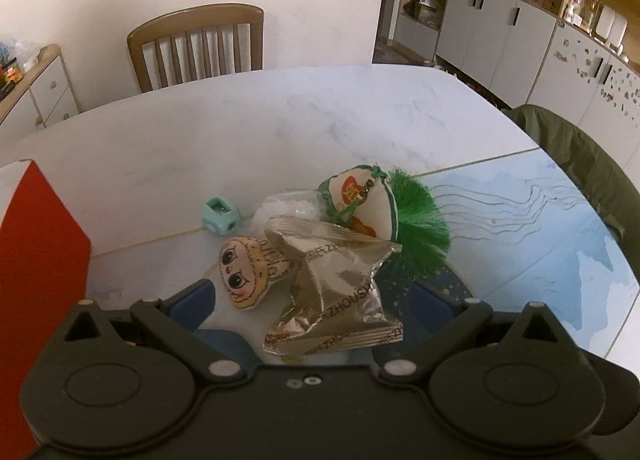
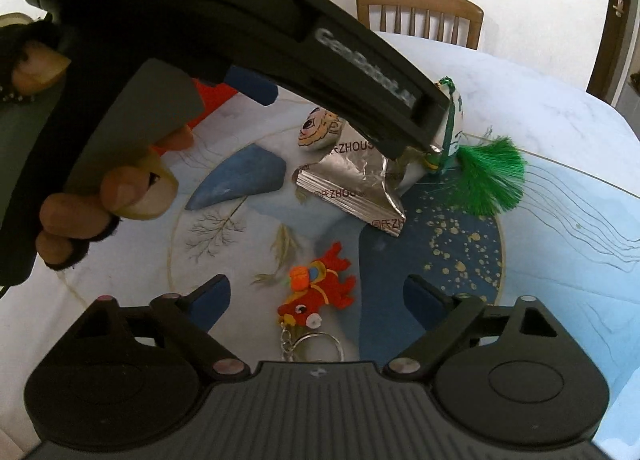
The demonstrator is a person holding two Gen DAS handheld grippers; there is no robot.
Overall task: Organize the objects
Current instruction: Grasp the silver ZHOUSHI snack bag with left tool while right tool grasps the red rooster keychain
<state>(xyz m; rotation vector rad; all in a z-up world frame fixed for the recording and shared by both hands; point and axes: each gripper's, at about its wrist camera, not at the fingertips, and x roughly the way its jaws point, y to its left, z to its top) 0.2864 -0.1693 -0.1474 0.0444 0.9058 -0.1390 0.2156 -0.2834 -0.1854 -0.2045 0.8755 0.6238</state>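
Your left gripper [image 1: 310, 296] is spread wide round the foil packet [image 1: 336, 292], centre frame, not clamping. Right gripper [image 2: 316, 296] gapes too, w/ red keychain [image 2: 316, 292] between its fingers, low centre.

My left wrist camera sits low over the tabletop [image 1: 168, 148], looking forward between my fingers toward the wooden chair [image 1: 196, 46] and wall, very close to the silver foil packet [image 1: 336, 292]. My right wrist camera looks from higher and farther back, tilted down across the same tabletop. Both views share the packet, the face charm [image 1: 246, 272], the green tassel [image 1: 420, 232] and the chair.
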